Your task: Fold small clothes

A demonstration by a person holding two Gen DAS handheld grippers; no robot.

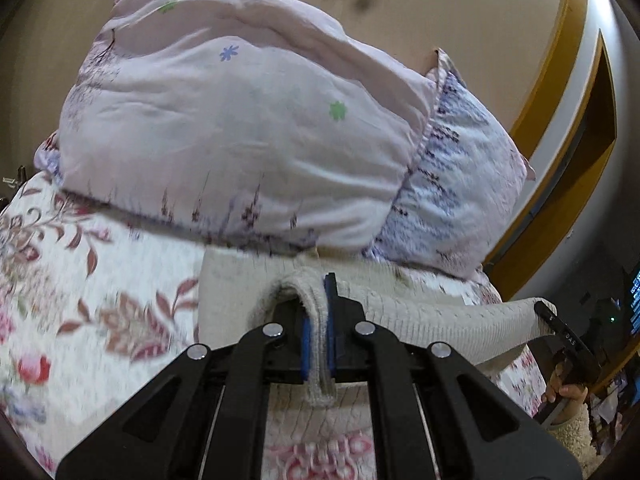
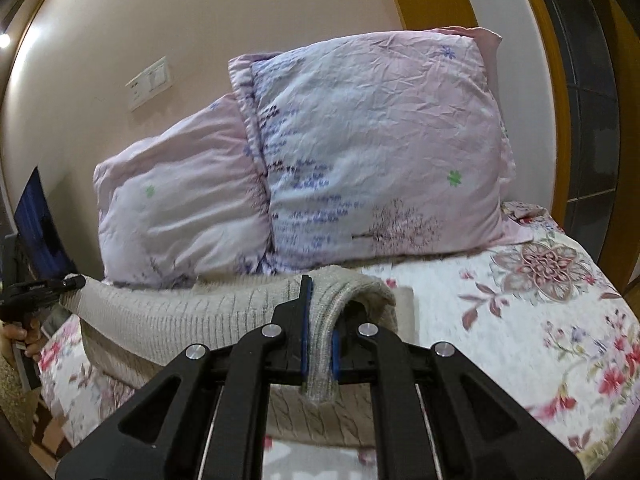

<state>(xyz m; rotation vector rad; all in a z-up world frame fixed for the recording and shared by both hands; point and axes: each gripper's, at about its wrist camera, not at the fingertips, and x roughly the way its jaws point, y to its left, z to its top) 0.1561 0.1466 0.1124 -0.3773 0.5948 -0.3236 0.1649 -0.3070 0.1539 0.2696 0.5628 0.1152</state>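
Observation:
A cream knitted garment hangs stretched between both grippers above the flowered bedspread. My left gripper is shut on one edge of it, and a strip of knit runs between its blue pads. At the right edge of that view the right gripper pinches the other end, with a hand below it. In the right wrist view my right gripper is shut on the garment. The left gripper holds its far end at the left edge.
Two pale pink flowered pillows lean against the wall right behind the garment. A wall switch plate sits above them. An orange door frame stands to the right of the bed, and a dark screen to its left.

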